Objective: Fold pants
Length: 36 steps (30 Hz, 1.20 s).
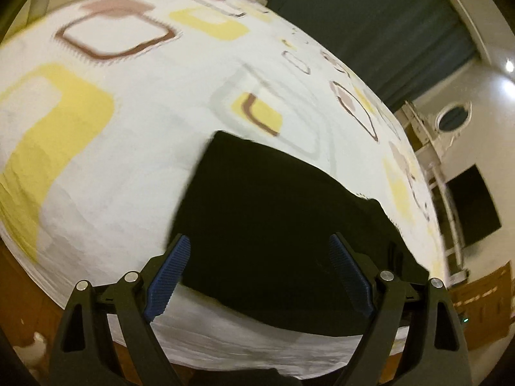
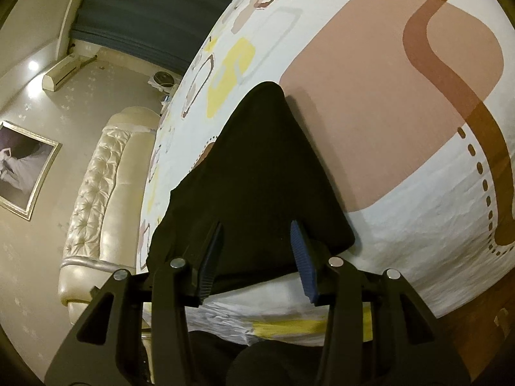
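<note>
On the bed, near its front edge, the black pants (image 1: pixel 273 225) lie flat on the patterned sheet (image 1: pixel 128 160), already in a compact folded shape with quite straight sides. Your left gripper (image 1: pixel 259 257) hangs above the near part of the cloth with its jaws wide apart and nothing between them. Your right gripper (image 2: pixel 256 244) is also over the near edge of the pants (image 2: pixel 257 177), jaws apart and empty.

I judge the fabric to be soft and light, with no stiffness, so it will sag and slide if you lift it from one point only. It looks matte, so probably not slippery against the ribbed blue pads (image 1: pixel 167 280). For another fold, take hold at the two near corners, one in each gripper, pinching all layers together. If you catch only the top layer, the fold may open. How many layers there are I cannot tell, because the cloth is too dark.
</note>
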Available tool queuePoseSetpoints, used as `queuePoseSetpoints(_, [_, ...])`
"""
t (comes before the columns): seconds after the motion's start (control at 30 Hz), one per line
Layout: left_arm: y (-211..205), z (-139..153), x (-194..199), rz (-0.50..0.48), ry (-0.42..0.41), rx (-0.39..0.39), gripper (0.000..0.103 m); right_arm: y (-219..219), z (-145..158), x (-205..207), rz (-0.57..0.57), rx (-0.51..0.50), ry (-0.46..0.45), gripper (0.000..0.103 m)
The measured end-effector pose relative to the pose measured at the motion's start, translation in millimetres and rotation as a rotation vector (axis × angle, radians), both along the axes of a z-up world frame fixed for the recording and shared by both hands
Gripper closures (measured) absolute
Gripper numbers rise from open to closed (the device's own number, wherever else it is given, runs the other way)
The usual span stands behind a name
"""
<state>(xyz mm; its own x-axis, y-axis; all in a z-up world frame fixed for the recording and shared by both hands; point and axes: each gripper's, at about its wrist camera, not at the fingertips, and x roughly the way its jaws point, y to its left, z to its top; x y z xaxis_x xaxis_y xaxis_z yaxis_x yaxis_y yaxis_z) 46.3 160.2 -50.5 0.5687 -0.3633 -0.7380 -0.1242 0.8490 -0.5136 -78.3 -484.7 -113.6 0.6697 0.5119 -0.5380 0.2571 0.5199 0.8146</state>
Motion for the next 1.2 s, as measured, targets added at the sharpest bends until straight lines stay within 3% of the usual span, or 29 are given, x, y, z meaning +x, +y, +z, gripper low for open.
queuePoseSetpoints(0.27, [31,-37,14,-0.004,0.088,-0.134,0.018,-1,-4,-1,-0.010,0.032,-0.010,0.060])
queuePoseSetpoints(0.4, [29,-39,23,-0.062,0.059,-0.147,0.018,-1,-4,-2,-0.011,0.032,-0.011,0.060])
queuePoseSetpoints(0.63, [28,-51,39,-0.129,0.036,-0.248,0.018,-1,-4,-1,-0.012,0.029,-0.013,0.056])
queuePoseSetpoints(0.9, [3,-51,57,-0.211,0.033,-0.181,0.022,2,1,1,-0.006,-0.001,-0.027,0.046])
queuePoseSetpoints(0.93, [0,-50,58,-0.213,0.032,-0.180,0.025,3,2,1,-0.006,-0.003,-0.029,0.046])
queuePoseSetpoints(1.0, [-1,-53,60,-0.208,0.051,-0.175,0.059,1,1,1,-0.007,0.000,-0.033,0.046])
queuePoseSetpoints(1.1, [-4,-57,59,-0.208,0.076,-0.173,0.082,1,0,0,-0.009,0.008,-0.036,0.046])
queuePoseSetpoints(1.2, [-7,-51,57,-0.204,0.072,-0.141,0.088,1,-1,0,-0.010,0.009,-0.038,0.046])
